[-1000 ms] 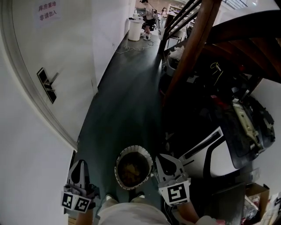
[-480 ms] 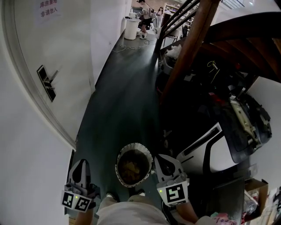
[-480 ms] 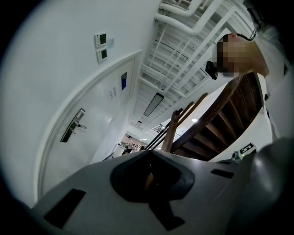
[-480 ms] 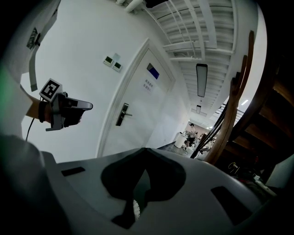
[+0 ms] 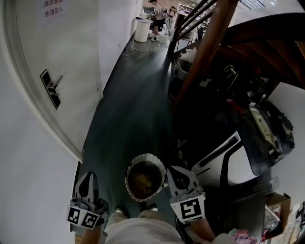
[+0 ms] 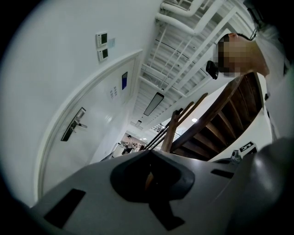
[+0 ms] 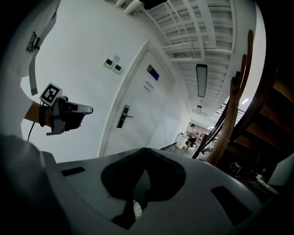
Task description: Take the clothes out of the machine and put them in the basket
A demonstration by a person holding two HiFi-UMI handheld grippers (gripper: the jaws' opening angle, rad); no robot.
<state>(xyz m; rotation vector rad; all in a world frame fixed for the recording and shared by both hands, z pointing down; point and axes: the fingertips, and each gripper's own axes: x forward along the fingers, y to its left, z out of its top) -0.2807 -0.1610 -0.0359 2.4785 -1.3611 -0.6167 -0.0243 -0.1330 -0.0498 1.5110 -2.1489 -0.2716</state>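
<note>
While left tool (image 5: 88,178) and right tool (image 5: 175,174) sit closed, empty — basket (image 5: 129,167) between them holds crumpled clothes (image 5: 143,180).

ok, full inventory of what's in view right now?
basket: one, white rim, on the floor at the person's feet, between the grippers
clothes: a brownish heap, inside the basket
machine: one, white and black, right of the basket
floor: dark, corridor running ahead
door: one, white, left wall
door handle: one, dark plate, on the door
sign: one, white with red print, top of the door
staircase: one, brown wood, upper right
bin: one, white, far end of the corridor
cardboard box: one, brown, lower right
left gripper: shut, empty, left of the basket
right gripper: shut, empty, right of the basket
</note>
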